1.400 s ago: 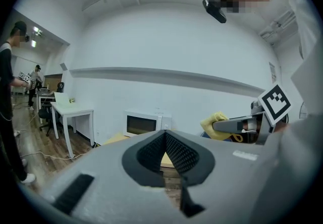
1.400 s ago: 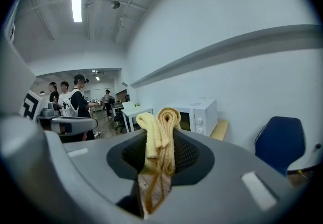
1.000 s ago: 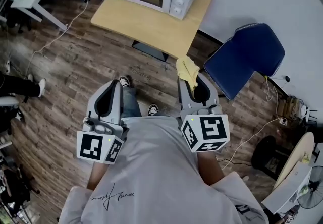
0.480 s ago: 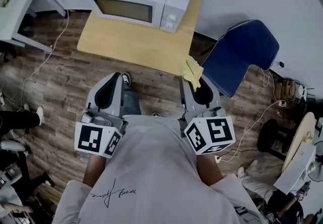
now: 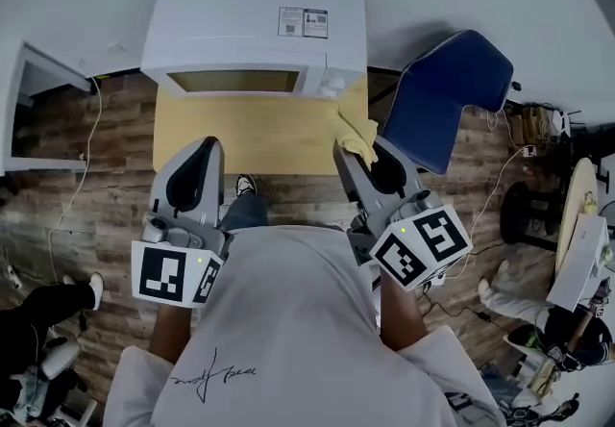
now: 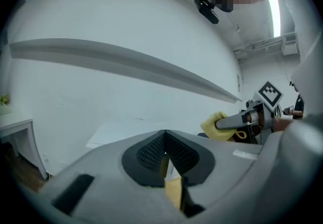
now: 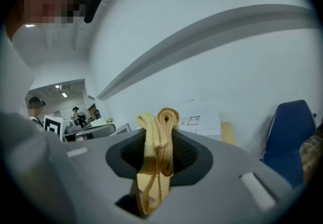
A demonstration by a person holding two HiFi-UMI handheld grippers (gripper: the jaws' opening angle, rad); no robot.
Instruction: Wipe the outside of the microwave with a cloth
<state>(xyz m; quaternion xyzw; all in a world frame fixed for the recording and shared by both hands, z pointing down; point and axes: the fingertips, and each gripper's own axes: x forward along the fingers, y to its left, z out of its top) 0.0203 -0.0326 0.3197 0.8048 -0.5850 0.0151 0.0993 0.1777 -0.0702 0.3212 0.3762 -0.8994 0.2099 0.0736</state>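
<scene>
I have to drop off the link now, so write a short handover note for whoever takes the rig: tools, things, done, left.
Left tool: shut, nothing in it, held over the near edge of the wooden table.
Right tool: shut on the yellow cloth, which sticks out past its tips.
Microwave: on the table, door closed, straight ahead; blue chair to its right.
Done: cloth is gripped and sits near the microwave's front right corner.
Left: all the wiping; no contact with the casing shows yet.
</scene>
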